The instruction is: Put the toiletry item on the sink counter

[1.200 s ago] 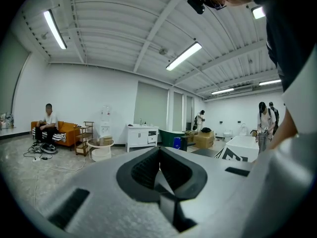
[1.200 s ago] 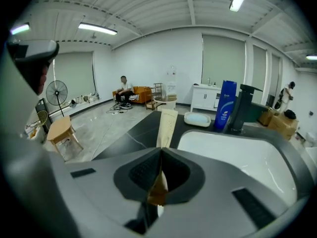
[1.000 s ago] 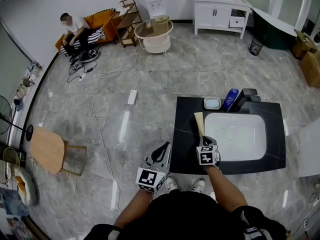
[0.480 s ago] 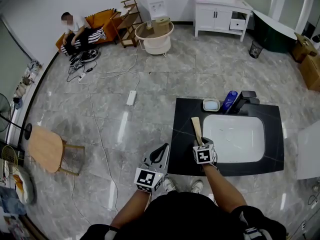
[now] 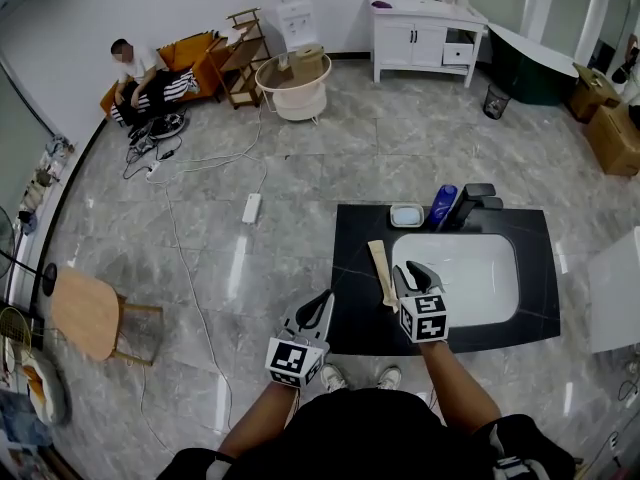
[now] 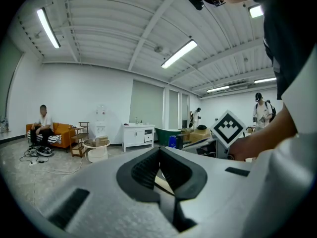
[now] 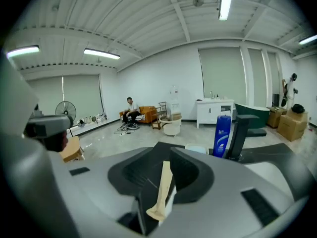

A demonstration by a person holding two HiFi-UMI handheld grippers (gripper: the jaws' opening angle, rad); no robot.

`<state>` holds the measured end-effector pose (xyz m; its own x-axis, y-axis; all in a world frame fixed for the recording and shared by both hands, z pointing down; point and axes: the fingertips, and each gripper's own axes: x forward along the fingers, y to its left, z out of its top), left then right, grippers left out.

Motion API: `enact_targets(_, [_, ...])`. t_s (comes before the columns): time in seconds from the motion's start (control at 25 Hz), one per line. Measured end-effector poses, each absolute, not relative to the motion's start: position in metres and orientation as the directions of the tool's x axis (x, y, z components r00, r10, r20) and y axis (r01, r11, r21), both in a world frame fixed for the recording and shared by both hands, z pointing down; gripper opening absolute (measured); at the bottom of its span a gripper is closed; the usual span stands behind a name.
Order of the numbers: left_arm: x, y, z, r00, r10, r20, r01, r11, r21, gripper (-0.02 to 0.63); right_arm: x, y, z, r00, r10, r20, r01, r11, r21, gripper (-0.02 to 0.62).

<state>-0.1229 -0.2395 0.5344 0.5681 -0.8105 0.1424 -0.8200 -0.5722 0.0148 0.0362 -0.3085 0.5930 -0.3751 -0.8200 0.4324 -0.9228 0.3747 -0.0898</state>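
"Starting nearest us: what is the left gripper point(image 5: 322, 308) doing?"

"Nothing. It hangs off the near-left corner of the counter point(image 5: 350, 313), jaws pressed together with nothing in them."

"And the right gripper point(image 5: 413, 274)?"

"That is where the change is. 1 second ago its jaws were clamped on the item point(image 5: 381, 271), which stuck out ahead of them. Now the jaws stand spread, and the head view shows the item lying flat on the counter, just to that gripper's left. The right gripper view has the item in the gap, but neither jaw presses on it."

"Where exactly on the counter?"

"On the left strip, between the left edge and the basin point(image 5: 460, 278). It runs from the near edge towards the far edge, close beside the basin's rim. Whether it touches the rim, I can't tell."

"So the task is done?"

"I judge the placing done, since the item rests on the counter and nothing pinches it. What remains is drawing the right gripper clear without nudging it. The item looks light and wooden, so it could slide on that glossy top."

"Anything farther along in the way?"

"No. 1 dish point(image 5: 406, 215), 1 blue bottle point(image 5: 443, 206) and the tap point(image 5: 478, 198) stand along the far edge, well apart from the item. Far beyond, a person point(image 5: 135, 68) sits on a sofa point(image 5: 195, 48)."
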Motion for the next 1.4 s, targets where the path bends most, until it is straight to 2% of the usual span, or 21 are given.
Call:
enact_targets(0.12, [-0.115, -0.241, 0.530, 0.584, -0.801, 0.135, -0.809, -0.588, 0.012, 0.008, 0.043, -0.302, 0.553, -0.381, -0.849, 0.365, -0.921, 0.384, -0.068, 0.088])
enact_targets(0.32, [-0.104, -0.244, 0.526, 0.598, -0.793, 0.118, -0.799, -0.602, 0.008, 0.008, 0.049, -0.290, 0.498, -0.390, -0.888, 0.244, -0.917, 0.398, -0.016, 0.008])
enact_targets(0.6, [-0.103, -0.246, 0.516, 0.594, -0.798, 0.101, -0.803, -0.596, 0.010, 0.008, 0.049, -0.268, 0.454, -0.405, -0.906, 0.126, -0.908, 0.414, 0.059, 0.005])
enact_targets(1.4, [-0.107, -0.239, 0.521, 0.579, -0.809, 0.101, -0.815, -0.579, 0.038, 0.008, 0.050, -0.255, 0.438, -0.431, -0.900, 0.062, -0.901, 0.433, 0.032, 0.003])
